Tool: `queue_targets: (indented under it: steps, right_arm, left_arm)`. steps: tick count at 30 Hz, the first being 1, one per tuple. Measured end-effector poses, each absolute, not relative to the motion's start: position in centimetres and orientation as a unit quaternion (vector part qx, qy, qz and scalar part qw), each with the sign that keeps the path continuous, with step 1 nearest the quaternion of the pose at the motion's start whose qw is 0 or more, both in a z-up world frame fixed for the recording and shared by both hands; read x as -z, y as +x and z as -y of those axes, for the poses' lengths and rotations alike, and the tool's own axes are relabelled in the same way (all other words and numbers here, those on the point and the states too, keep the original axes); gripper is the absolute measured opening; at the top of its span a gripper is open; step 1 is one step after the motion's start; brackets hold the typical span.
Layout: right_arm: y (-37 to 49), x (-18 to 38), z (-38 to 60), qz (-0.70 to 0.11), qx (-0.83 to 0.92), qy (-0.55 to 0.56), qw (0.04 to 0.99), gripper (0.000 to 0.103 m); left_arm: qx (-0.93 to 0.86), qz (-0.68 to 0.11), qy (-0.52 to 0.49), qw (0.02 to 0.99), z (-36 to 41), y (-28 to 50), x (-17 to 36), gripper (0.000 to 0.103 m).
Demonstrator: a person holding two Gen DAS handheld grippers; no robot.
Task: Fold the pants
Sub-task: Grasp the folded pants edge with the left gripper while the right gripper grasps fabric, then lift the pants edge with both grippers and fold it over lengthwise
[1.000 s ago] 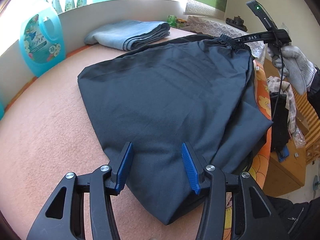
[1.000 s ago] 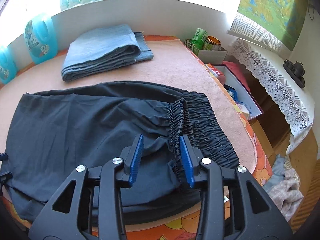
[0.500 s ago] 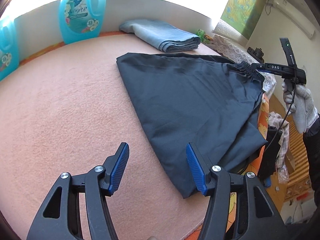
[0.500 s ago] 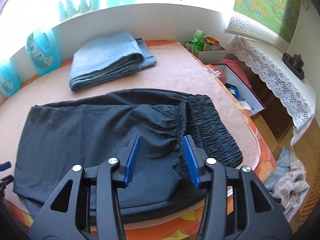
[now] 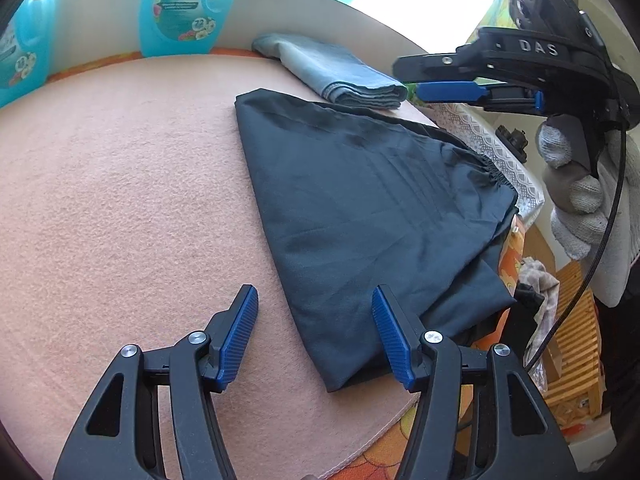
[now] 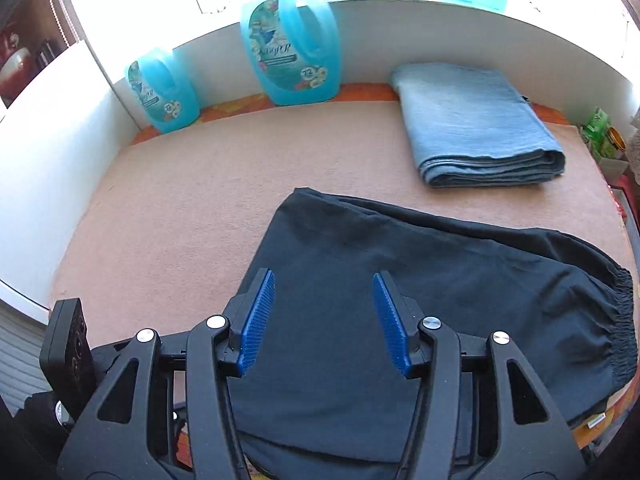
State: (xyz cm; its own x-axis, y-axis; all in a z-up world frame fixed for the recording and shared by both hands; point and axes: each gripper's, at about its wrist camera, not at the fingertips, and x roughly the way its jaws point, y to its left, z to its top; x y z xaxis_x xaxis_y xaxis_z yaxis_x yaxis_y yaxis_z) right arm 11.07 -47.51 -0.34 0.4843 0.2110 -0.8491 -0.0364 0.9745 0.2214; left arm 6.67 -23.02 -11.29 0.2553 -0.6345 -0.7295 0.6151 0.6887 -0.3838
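- the dark pants (image 5: pixel 368 208) lie folded over on the pink-covered surface (image 5: pixel 120 200), near its front edge, with some cloth hanging over that edge; the gathered waistband (image 6: pixel 618 320) is at the right end in the right wrist view.
- they look like thin, soft, light cloth that would slump and crease easily; my guess is the elastic waistband and the doubled folded edge give the firmest hold.
- left hand-held gripper (image 5: pixel 316 340): released, jaws wide apart, holding nothing, low over the near corner of the pants.
- right hand-held gripper (image 6: pixel 324 320): also released and bare, hovering above the cloth.
- readable writing: "das" on the right gripper's body, "72" on the blue detergent jug (image 6: pixel 292 48); the jug's script brand is too unclear to read.
- folded light-blue jeans (image 6: pixel 476 124) sit behind, apart from the pants.
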Motion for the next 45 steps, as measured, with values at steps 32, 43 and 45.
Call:
queue_targets:
  steps: [32, 43, 45]
  right_arm:
    - [20.9, 7.8, 40.5, -0.612, -0.031, 0.025, 0.790, 0.005]
    - [18.9, 3.7, 44.0, -0.565, -0.041, 0.062, 0.822, 0.004]
    - [18.3, 3.0, 44.7, -0.558, -0.045, 0.071, 0.826, 0.004]
  left_arm:
    - [0.378, -0.469, -0.034, 0.797, 23.6, 6.5, 11.4, 0.057]
    - [0.407, -0.453, -0.061, 0.791, 24.8, 5.7, 11.0, 0.014]
    - [0.419, -0.436, -0.059, 0.794, 25.1, 5.0, 10.0, 0.011]
